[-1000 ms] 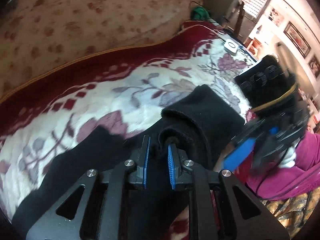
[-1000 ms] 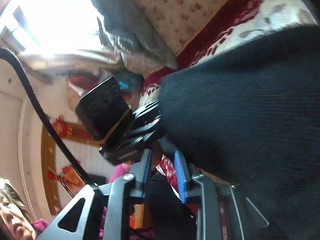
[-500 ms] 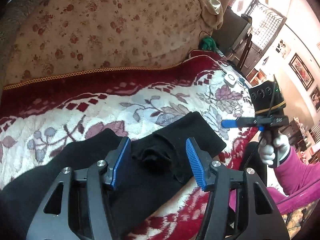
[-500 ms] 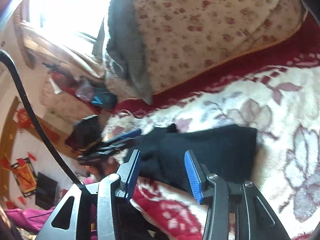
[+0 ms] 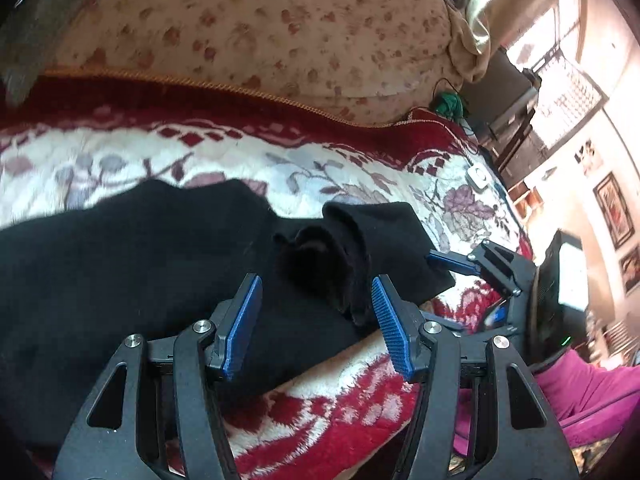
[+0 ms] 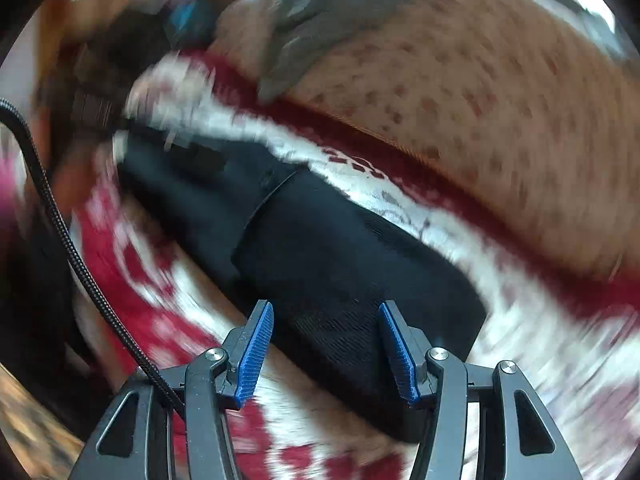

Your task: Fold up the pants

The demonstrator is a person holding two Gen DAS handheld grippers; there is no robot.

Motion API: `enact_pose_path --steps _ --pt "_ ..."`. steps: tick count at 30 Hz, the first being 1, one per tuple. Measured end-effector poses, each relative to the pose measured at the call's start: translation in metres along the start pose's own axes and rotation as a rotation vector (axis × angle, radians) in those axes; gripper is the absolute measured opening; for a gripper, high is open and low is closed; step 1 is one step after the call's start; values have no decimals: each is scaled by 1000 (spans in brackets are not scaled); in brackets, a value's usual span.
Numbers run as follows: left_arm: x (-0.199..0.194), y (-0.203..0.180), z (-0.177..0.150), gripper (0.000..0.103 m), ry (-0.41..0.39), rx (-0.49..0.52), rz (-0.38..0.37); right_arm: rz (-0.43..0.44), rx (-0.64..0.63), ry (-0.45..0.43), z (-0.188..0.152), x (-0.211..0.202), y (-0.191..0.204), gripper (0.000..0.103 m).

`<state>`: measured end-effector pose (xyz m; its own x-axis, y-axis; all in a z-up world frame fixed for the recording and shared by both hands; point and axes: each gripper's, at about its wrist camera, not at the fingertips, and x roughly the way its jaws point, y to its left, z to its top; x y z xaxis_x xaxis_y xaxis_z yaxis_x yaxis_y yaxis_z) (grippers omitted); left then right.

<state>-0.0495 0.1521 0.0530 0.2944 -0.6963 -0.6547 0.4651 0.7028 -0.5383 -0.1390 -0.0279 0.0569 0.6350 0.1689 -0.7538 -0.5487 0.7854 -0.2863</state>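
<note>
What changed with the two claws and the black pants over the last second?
Both claws let go. A second ago the left claw and the right claw were each pinched shut on the black pants; now both are open and drawn back, the cloth lying loose between their fingers. The raised end of the pants has dropped onto the blanket. The pants stay on the same blanket, partly folded.

One black pants (image 5: 152,264), two hand-held grippers (image 5: 316,324), one blanket (image 5: 360,168).
</note>
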Motion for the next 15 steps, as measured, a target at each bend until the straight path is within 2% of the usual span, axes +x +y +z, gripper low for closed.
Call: enact_pose_path --steps 4,7,10,12,13,15 --pt "-5 8 -8 56 -14 -49 1 -106 -171 42 -3 16 18 53" --pt "-6 11 -11 56 -22 -69 -11 -158 -213 17 -4 17 20 53" --pt "-4 12 -12 56 -23 -85 -18 -169 -248 30 -4 24 22 53" --pt "-3 11 -14 56 -20 -89 -18 -77 -145 0 3 20 8 48" --pt "-2 9 -15 56 -16 -85 -17 3 -43 -30 5 16 -9 45" --pt "-1 5 -17 56 -12 -66 -9 111 121 -59 5 12 -32 33"
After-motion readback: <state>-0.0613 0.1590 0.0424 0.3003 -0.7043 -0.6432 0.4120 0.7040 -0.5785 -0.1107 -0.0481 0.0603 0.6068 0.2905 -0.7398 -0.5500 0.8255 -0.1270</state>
